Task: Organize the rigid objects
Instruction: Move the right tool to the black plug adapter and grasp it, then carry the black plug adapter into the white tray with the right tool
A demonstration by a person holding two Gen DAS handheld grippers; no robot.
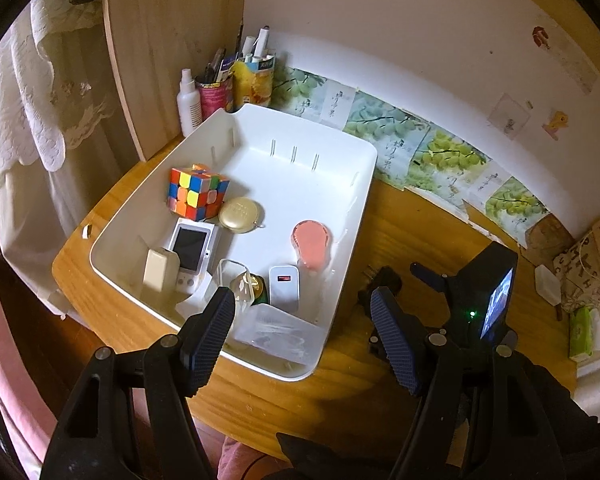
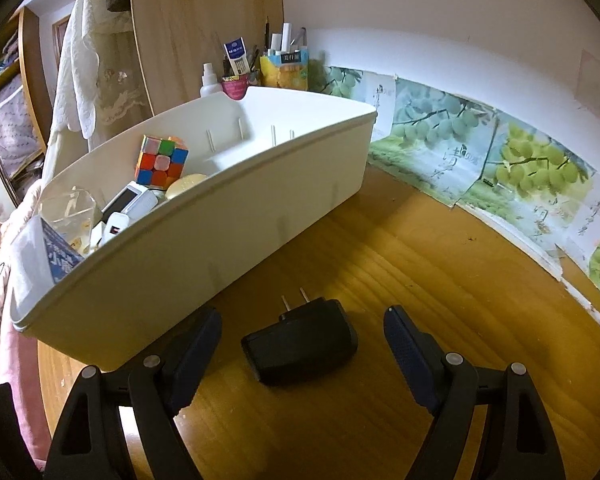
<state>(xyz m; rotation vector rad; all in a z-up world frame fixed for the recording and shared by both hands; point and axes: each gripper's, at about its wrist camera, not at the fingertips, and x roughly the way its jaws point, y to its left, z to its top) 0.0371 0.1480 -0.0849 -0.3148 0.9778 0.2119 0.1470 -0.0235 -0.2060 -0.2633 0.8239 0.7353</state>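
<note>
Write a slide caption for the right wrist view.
Open right gripper straddling a black plug adapter on the table beside the white bin.

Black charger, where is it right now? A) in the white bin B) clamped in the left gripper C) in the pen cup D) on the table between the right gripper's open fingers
D: the black charger lies on the table beside the bin, between the spread fingers of the right gripper, untouched.

Left wrist above bin point(image 1: 342, 216), right wrist low beside it
</note>
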